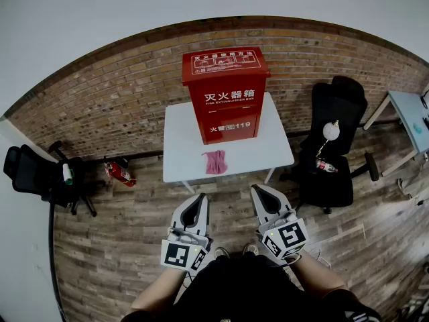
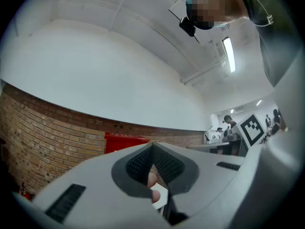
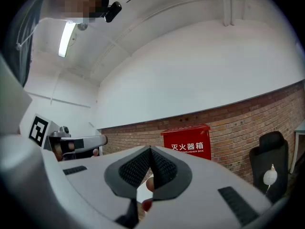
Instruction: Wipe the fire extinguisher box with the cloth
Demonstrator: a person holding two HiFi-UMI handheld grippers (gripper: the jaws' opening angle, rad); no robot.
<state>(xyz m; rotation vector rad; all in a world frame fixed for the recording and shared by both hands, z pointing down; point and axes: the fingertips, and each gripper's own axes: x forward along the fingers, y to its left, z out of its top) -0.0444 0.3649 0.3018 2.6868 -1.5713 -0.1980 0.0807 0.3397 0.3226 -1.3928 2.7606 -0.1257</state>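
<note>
While both pairs of jaws stand pressed together with nothing between them, neither touches the task's things. The left gripper shows its ribbed pads meeting at the tips in its own view. The right gripper shows the same: tips closed on each other, empty. Both are held roughly level, side by side over the wooden floor, short of the near edge of the white table.

In the head view the pink cloth lies crumpled on that table near its front edge. It is at about one o'clock from the left jaws and eleven o'clock from the right jaws, well apart from both. Beyond the cloth at twelve o'clock stands the red fire extinguisher box, upright at the back of the table before the brick wall. Cloth and box are near each other but do not touch. In the left gripper view the box shows at about nine o'clock of the jaw tips; in the right gripper view, at about two o'clock.

On the floor, a small red extinguisher lies at nine o'clock of the table, with a black chair further out. A second black chair stands at three o'clock.
</note>
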